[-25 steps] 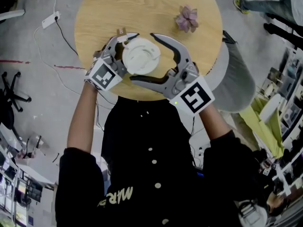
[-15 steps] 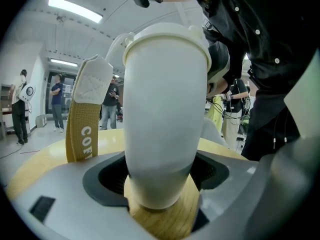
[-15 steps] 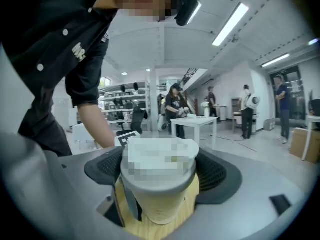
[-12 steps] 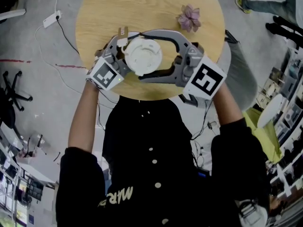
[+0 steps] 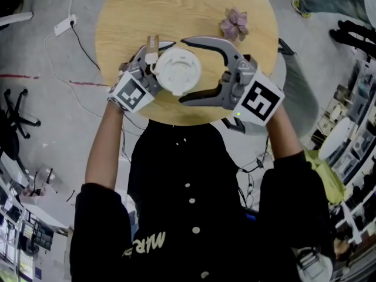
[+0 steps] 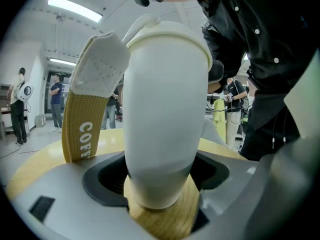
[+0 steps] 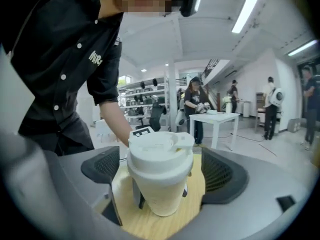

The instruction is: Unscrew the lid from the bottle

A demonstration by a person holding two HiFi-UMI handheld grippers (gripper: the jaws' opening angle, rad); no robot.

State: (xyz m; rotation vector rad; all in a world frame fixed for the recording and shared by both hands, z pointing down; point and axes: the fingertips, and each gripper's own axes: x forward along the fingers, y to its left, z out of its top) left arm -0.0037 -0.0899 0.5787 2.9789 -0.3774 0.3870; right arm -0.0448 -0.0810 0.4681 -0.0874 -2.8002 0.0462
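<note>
On the wooden desk, fingers of the left gripper pinch the white bottle. Those of the right gripper, just opened wider, stand spread around its lid without touching.

Seen from overhead, the white lid hides the body of the bottle beneath it. The picture's top edge cuts off the round wooden counter. In the left gripper view, the tan strap drops behind the left claw, cutting its lettering short.

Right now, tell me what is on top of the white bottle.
A white lid sits on the bottle, fully covering its mouth. Whatever is inside cannot be seen.
</note>
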